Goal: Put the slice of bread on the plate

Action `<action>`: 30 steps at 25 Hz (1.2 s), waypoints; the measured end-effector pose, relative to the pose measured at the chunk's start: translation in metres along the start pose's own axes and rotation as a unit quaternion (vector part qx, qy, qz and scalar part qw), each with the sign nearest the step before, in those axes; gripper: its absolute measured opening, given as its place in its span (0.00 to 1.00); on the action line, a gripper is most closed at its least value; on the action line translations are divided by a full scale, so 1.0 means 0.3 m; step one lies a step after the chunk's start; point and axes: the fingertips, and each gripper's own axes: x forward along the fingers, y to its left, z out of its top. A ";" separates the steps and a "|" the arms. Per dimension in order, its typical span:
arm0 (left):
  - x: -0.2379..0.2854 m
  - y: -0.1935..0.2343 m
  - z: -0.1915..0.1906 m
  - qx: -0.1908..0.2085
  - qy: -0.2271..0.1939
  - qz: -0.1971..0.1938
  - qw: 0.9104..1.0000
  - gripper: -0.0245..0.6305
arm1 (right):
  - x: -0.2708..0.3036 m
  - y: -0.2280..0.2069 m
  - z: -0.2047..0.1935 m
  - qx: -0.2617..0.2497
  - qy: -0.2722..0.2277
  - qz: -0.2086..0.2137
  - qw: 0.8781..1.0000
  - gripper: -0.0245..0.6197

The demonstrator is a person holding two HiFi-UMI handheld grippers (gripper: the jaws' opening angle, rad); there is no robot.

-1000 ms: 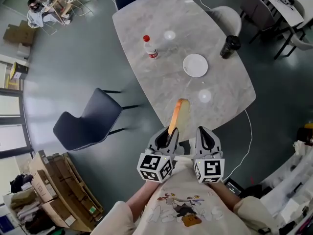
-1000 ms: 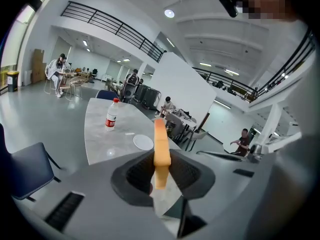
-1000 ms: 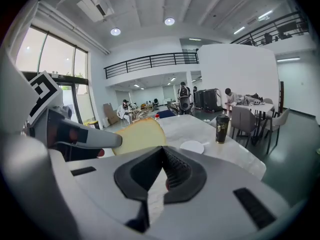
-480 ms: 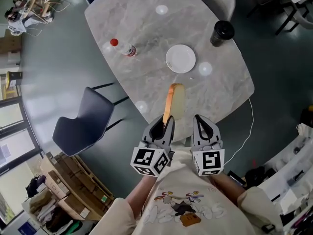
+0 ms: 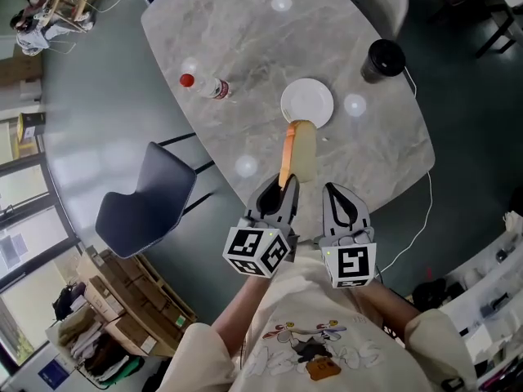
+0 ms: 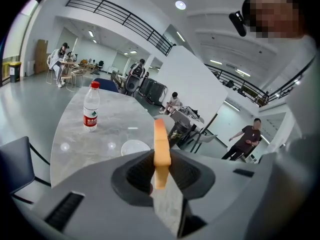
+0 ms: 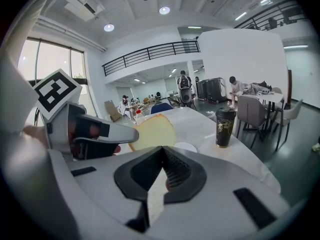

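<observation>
The slice of bread (image 5: 296, 152) stands on edge with its orange crust up, held above the marble table (image 5: 245, 47). My left gripper (image 5: 281, 189) is shut on its near end, and its far end reaches the near rim of the white plate (image 5: 307, 102). The left gripper view has the bread (image 6: 160, 143) sticking out between the pads (image 6: 186, 173), with the plate (image 6: 134, 147) just beyond to the left. My right gripper (image 5: 336, 194) hovers beside it on the right, shut on nothing; its view shows the bread (image 7: 152, 132), plate (image 7: 186, 147) and left gripper (image 7: 95, 134).
A water bottle (image 5: 208, 86) lies at the plate's left. A dark lidded cup (image 5: 384, 60) stands at its right. A dark chair (image 5: 147, 207) sits by the table's left edge, with shelves (image 5: 122, 317) behind it. A cable (image 5: 417, 227) hangs off the right edge. People stand in the background.
Both grippers have moved forward over the table's near edge toward the plate. The bread's far end, a gap short of the plate before, now reaches its rim.
</observation>
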 end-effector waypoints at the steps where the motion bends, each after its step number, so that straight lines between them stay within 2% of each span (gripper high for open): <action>1: 0.017 0.009 0.006 -0.001 0.001 0.002 1.000 0.18 | 0.014 -0.012 0.005 0.000 0.001 -0.001 1.000 0.05; 12: 0.208 0.065 -0.002 -0.011 0.013 0.013 1.000 0.18 | 0.142 -0.196 -0.028 0.001 0.023 -0.026 0.999 0.05; 22: 0.379 0.157 -0.030 -0.020 0.025 0.028 0.999 0.18 | 0.291 -0.260 -0.063 -0.034 0.028 -0.018 0.999 0.05; 30: 0.508 0.176 -0.050 -0.034 0.034 0.020 0.999 0.18 | 0.361 -0.273 -0.081 -0.027 0.033 -0.008 0.999 0.05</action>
